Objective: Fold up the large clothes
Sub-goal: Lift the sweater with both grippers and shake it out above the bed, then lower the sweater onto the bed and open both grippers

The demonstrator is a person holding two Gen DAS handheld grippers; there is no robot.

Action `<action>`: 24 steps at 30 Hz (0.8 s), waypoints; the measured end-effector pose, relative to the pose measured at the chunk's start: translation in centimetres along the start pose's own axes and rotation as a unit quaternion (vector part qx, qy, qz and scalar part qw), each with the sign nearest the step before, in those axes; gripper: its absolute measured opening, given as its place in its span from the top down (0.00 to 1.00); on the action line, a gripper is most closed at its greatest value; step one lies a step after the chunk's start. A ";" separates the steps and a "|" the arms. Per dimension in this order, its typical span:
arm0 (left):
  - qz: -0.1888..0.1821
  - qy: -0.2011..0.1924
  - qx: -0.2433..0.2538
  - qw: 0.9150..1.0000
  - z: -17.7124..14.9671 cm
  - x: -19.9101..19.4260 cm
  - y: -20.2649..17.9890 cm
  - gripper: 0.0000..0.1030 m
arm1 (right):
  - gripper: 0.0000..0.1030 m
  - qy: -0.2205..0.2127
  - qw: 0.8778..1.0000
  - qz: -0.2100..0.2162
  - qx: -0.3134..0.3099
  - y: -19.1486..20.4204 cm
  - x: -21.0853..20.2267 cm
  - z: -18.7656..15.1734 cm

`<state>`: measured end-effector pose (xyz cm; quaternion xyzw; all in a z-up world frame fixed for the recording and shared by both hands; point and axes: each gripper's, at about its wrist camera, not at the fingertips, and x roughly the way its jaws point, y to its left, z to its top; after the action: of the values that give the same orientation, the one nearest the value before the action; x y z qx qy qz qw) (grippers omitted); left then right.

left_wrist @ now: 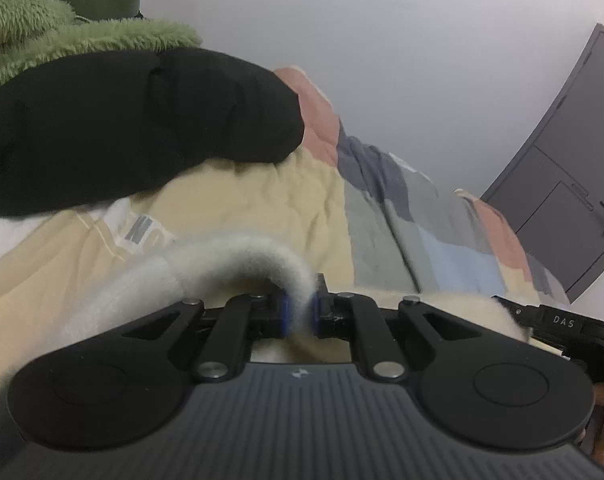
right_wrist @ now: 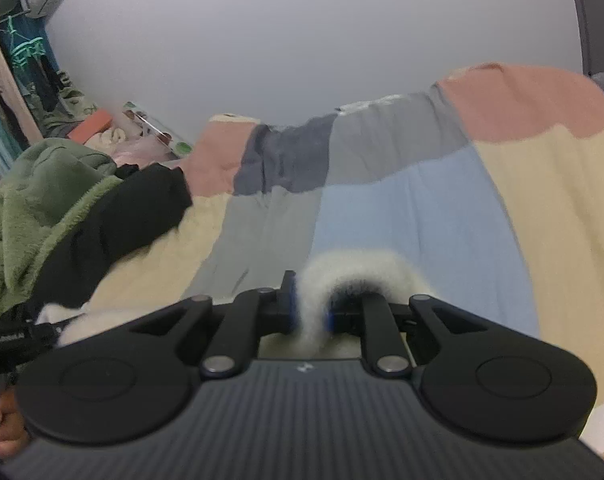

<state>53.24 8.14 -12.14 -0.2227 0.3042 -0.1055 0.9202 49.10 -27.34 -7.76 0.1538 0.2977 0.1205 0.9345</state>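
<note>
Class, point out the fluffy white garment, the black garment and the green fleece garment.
fluffy white garment [left_wrist: 230, 256], left wrist view, arched fold
black garment [left_wrist: 142, 120], left wrist view, middle
green fleece garment [right_wrist: 42, 208], right wrist view, middle

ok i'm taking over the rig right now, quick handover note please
Left gripper: shut on the white fleece.
Right gripper: shut on the same white fleece.
Fleece sits low over the patchwork bed cover. Black garment and green fleece lie piled to the left.
Done: both edges pinched.
Left: probably lay the fleece flat, fold it, then the pile.
</note>
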 end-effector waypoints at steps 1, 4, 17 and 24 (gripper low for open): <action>0.002 0.002 -0.002 1.000 0.2 0.5 0.2 0.88 | 0.84 0.001 1.000 -0.003 -0.003 0.2 -0.1 -0.1; 0.001 0.007 -0.013 1.000 -0.1 -0.5 -0.2 0.88 | 0.83 0.009 1.000 -0.009 -0.007 0.4 -0.1 0.1; 0.030 -0.003 0.038 0.999 -0.4 -9.7 -6.0 0.60 | 0.44 -0.018 0.999 0.026 -0.005 2.7 -6.4 -0.1; 0.041 -0.023 0.081 0.996 -2.9 -20.2 -10.1 0.60 | 0.45 -0.037 0.998 0.023 -0.038 5.6 -17.0 -2.7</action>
<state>34.85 4.90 0.90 -0.1374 0.2826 -0.0867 0.9454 33.26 -26.99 0.94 0.1292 0.2545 0.1476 0.9470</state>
